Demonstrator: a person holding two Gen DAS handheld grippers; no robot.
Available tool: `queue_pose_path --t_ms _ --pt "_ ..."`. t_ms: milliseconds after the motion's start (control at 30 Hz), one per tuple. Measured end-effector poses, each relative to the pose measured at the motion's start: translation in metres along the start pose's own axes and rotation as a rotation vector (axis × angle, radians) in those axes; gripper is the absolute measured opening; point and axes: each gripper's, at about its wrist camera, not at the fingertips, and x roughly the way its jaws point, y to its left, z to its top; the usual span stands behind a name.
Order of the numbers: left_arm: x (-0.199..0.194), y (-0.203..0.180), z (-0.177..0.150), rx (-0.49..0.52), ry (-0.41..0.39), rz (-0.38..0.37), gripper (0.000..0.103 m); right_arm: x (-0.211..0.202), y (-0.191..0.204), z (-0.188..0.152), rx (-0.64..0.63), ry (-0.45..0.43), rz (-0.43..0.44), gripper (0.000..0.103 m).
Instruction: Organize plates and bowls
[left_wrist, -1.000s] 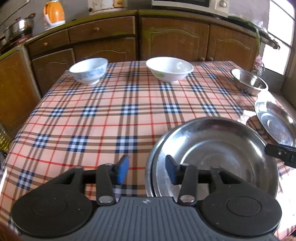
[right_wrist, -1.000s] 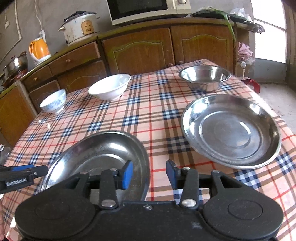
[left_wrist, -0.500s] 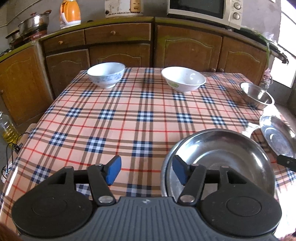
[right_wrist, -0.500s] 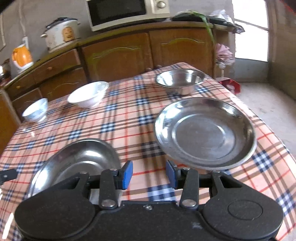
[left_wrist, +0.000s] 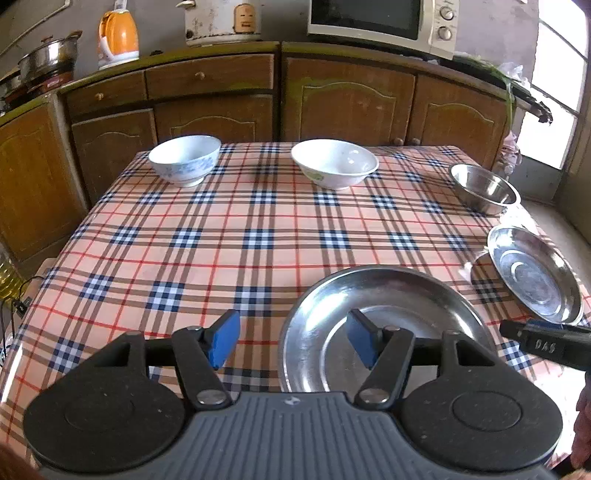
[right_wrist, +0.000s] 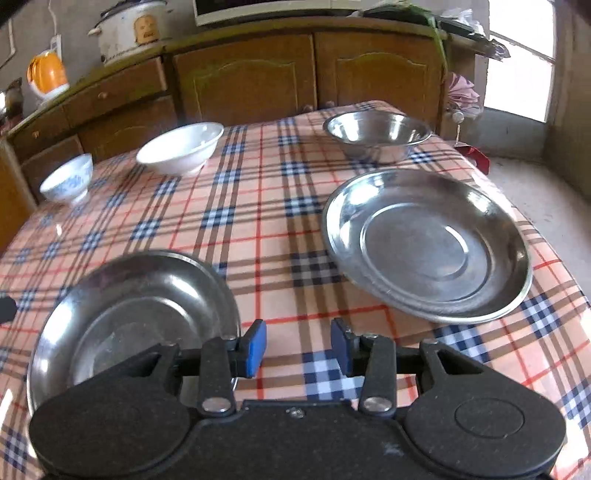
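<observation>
The left gripper (left_wrist: 293, 339) has its blue-padded jaws parted and still opening; the left rim of the near steel plate (left_wrist: 388, 295) sits in the gap between them, but neither pad presses on it. The right pad hangs over the plate's basin and the left pad over the checked tablecloth (left_wrist: 221, 229). That plate is round, shallow and shiny, with a flat centre and a raised rim, and lies flat at the near edge of the table.

The right gripper (right_wrist: 298, 350) holds its jaws apart with only tablecloth showing between them. Its left finger is just beside the right rim of the same near plate, whether touching it I cannot tell. Both grippers tilt down toward the table from its near side, side by side, the right one's tip showing at the right edge of the left wrist view.

To the right lies a second steel plate (right_wrist: 428, 243), much like the first, flat near the table's right edge. Beyond it stands a steel bowl (right_wrist: 376, 134) at the far right corner. Along the far edge sit a wide white bowl (left_wrist: 334, 162) and, further left, a smaller white bowl with blue pattern (left_wrist: 184, 158), all upright and well apart. Wooden cabinets (left_wrist: 347, 99) run behind the table.
</observation>
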Motion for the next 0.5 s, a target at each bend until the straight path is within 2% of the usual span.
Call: queue_pose_path --t_ms 500 --pt "-0.002 -0.022 0.009 0.007 0.016 -0.064 0.068 -0.038 -0.019 0.019 0.019 -0.089 0.022 0.055"
